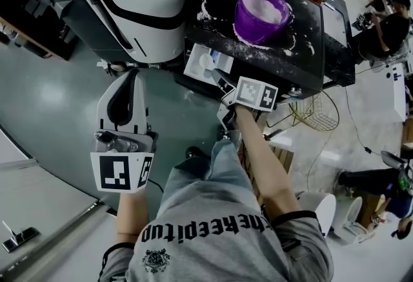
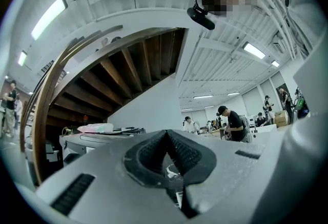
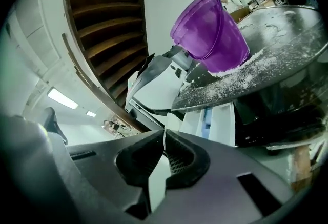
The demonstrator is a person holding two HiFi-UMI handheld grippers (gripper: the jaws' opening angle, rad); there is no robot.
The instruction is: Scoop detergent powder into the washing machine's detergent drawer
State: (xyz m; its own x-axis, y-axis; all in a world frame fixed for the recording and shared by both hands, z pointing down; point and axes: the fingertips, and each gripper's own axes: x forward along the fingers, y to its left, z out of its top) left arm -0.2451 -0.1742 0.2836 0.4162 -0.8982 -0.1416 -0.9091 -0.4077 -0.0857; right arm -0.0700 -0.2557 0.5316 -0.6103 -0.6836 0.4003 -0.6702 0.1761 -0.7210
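Note:
A purple tub (image 1: 261, 13) full of white powder stands on a black, powder-strewn top (image 1: 303, 64). Just below that top's left corner, the white detergent drawer (image 1: 201, 62) is pulled out, beside the white and black washing machine (image 1: 139, 3). My right gripper (image 1: 221, 84) is shut, its tips close in front of the drawer. In the right gripper view the shut jaws (image 3: 164, 133) point at the drawer (image 3: 215, 120), with the tub (image 3: 210, 33) above; something white shows behind the tips, and I cannot tell what. My left gripper (image 1: 124, 73) is shut and empty, below the machine and aimed upward (image 2: 165, 133). No scoop is visible.
A wire basket (image 1: 316, 113) sits on the floor right of the black top. A person (image 1: 387, 22) sits at a desk at the far right. The grey floor (image 1: 51, 100) spreads out to the left. People work at tables (image 2: 230, 125) far off.

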